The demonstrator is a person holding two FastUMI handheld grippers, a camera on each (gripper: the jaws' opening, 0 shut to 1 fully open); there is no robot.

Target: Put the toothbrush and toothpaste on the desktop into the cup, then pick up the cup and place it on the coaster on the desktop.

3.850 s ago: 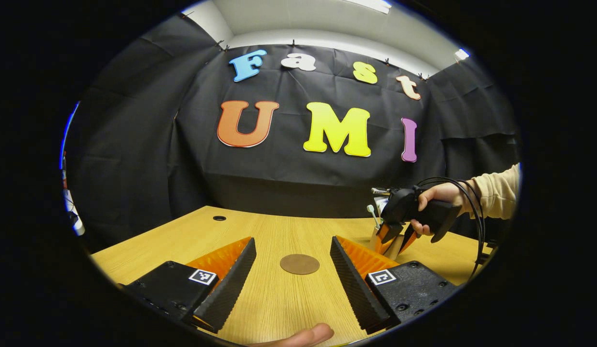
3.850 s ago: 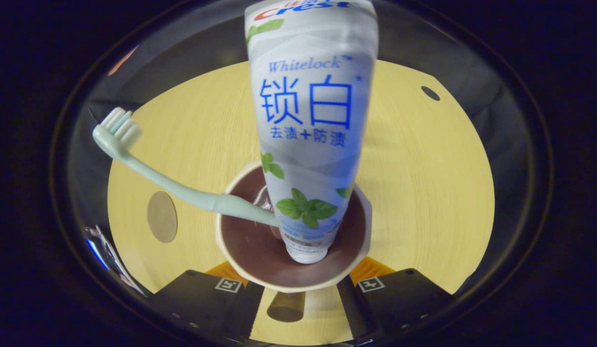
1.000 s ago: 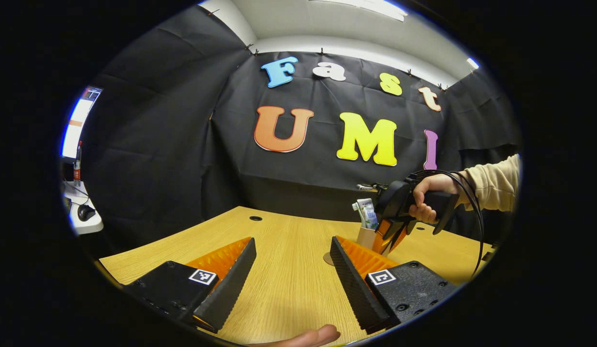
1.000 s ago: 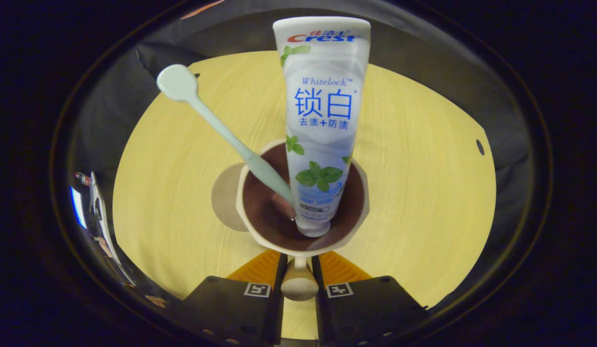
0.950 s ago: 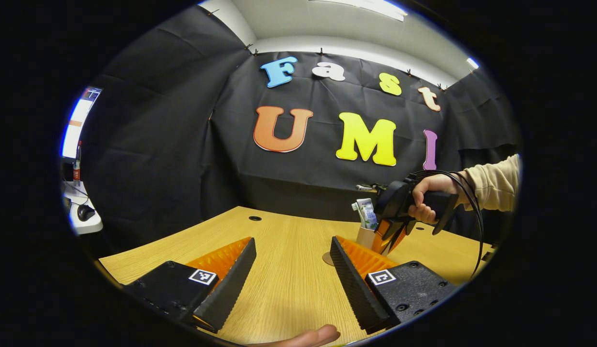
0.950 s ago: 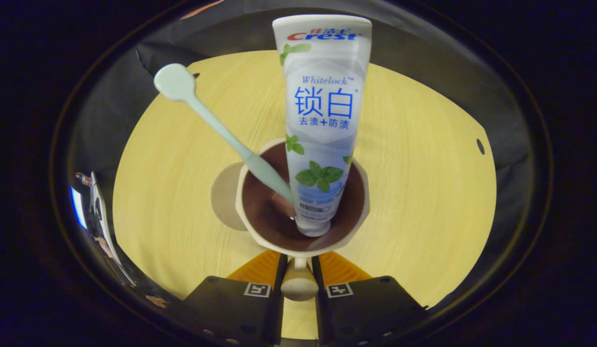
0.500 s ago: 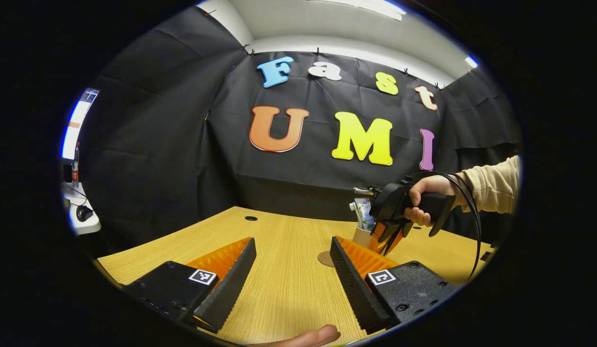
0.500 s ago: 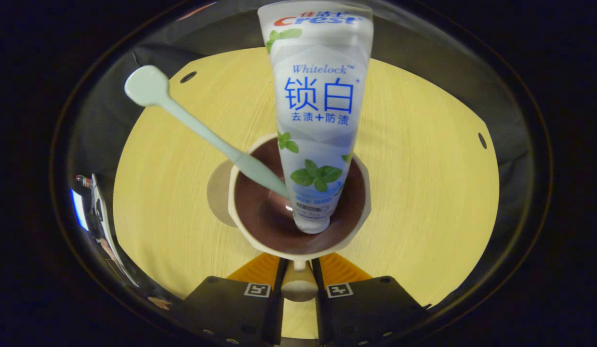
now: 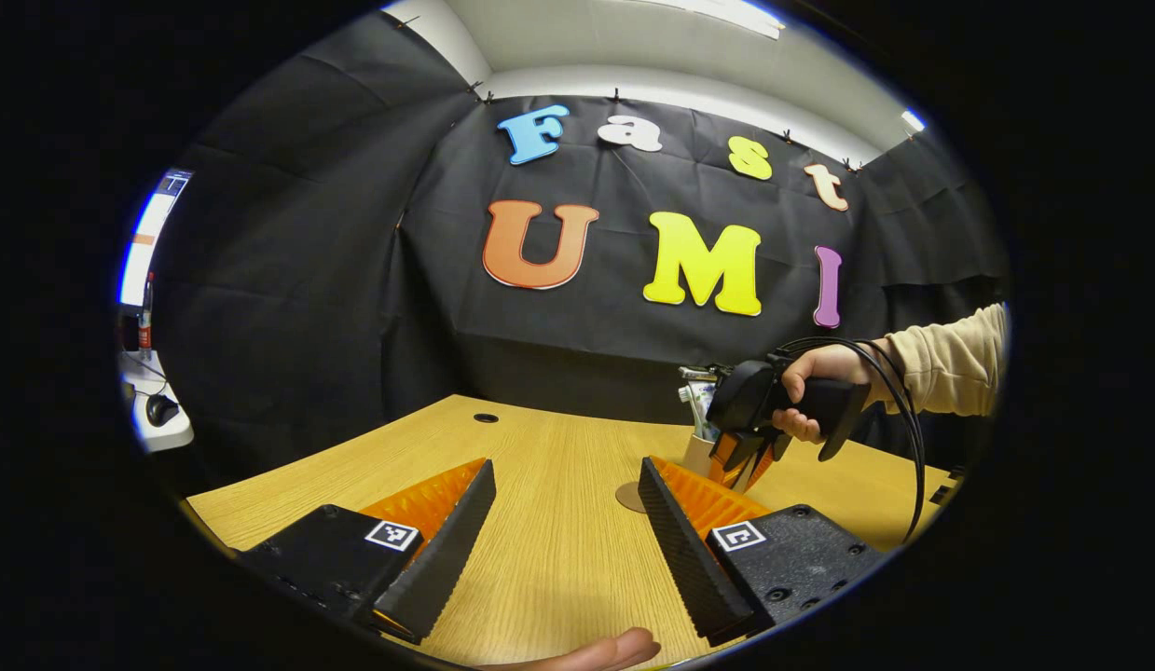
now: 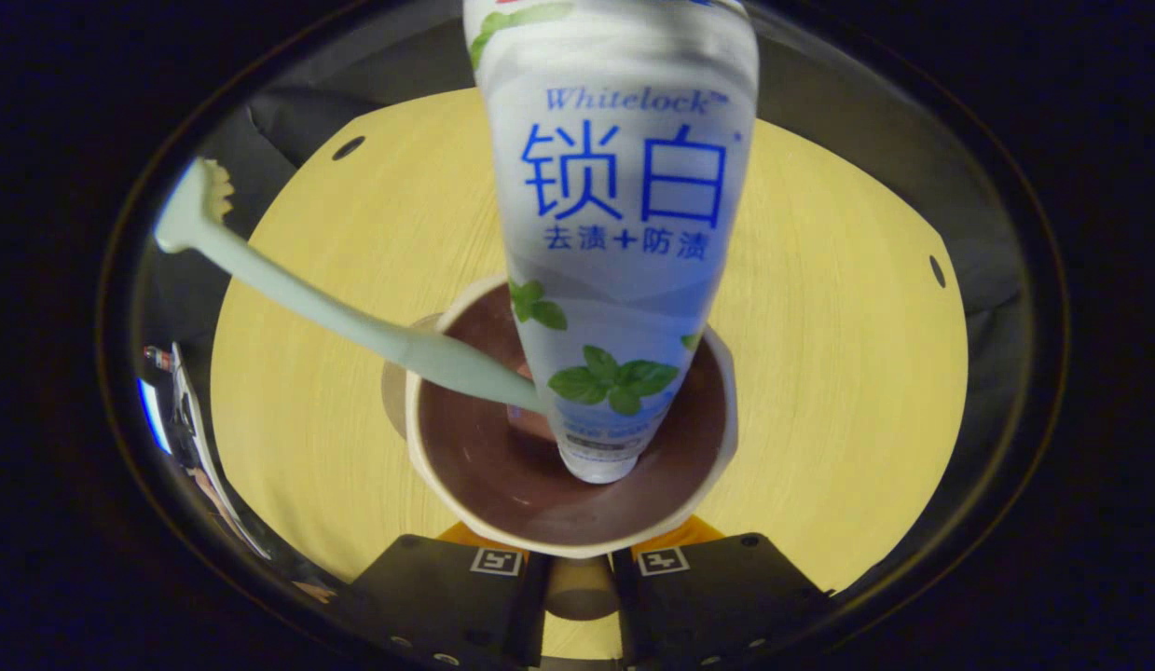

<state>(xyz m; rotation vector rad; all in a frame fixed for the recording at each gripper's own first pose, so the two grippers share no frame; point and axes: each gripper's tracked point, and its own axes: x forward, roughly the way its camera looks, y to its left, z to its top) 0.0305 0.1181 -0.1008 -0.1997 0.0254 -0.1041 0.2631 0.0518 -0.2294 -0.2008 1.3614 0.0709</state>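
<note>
The right gripper clamps the handle of the cup, held above the coaster near the desk's middle. The toothbrush and toothpaste stand inside it (toothbrush leaning). The left gripper hovers wide apart near the desk's front edge.

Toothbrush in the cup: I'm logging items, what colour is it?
Pale mint green, the plastic toothbrush leaning in the cream cup; right gripper view shows it best.

A computer mouse lies on a white side desk beyond the black cloth wall
</note>
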